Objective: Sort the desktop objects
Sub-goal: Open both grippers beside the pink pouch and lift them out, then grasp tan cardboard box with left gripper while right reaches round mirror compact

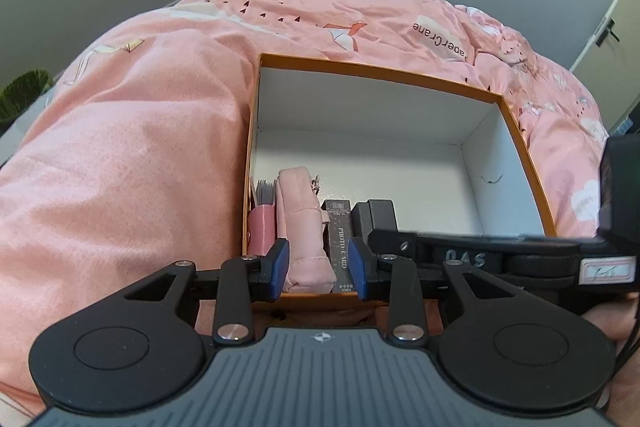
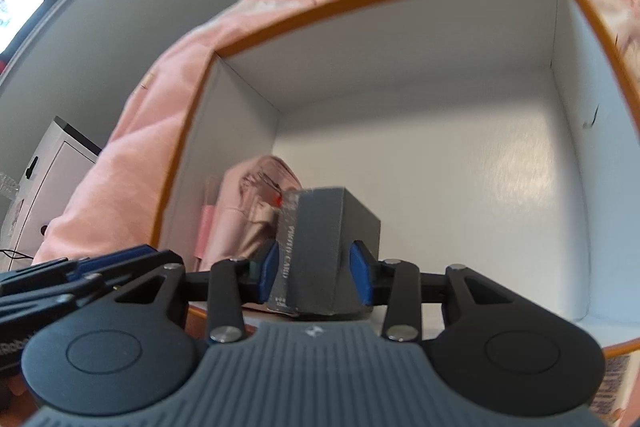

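A rumpled pink quilt (image 1: 132, 131) under grey walls bears an orange-rimmed white cardboard box (image 1: 376, 69). In its left corner, the left gripper (image 1: 319, 269) pinches a pink fabric pouch (image 1: 302, 223) and card pack; beside them, the right gripper (image 2: 316, 273) clamps a grey cardboard box (image 2: 320, 247).

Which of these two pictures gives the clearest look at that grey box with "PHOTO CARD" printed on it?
The left wrist view: the photo card box is sharp, its lettering readable, standing beside the pink pouch in the orange box. The right wrist view shows it blurred, squeezed against a plain grey box.
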Demonstrator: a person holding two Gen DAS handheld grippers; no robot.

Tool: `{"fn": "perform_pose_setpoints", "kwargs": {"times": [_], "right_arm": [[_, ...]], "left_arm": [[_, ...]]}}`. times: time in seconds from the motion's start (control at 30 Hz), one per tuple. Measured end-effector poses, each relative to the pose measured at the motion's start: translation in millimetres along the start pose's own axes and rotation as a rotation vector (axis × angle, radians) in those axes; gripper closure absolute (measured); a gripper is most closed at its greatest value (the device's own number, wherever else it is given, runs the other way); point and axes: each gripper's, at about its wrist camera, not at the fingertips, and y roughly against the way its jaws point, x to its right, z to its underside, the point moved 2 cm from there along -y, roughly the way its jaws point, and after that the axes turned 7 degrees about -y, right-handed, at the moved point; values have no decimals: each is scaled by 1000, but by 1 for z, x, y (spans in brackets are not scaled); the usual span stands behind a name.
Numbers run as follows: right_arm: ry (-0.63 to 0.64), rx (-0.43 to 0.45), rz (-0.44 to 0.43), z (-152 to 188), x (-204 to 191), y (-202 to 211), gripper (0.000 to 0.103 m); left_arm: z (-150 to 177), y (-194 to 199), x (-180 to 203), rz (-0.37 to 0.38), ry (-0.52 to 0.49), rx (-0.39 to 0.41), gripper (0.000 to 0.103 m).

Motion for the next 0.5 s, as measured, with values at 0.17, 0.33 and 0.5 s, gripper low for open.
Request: {"fn": "perform_pose_setpoints", "kwargs": {"times": [0.17,0.33,0.5], "right_arm": [[47,55,-14,4,-4,25,56],[79,140,-21,21,0,55,55],[126,212,-11,44,11,79,55]], "left_arm": [[3,12,9,16,-35,5,67],[9,26,20,34,-94,-9,67],[20,35,28,55,-134,-50,63]]}}
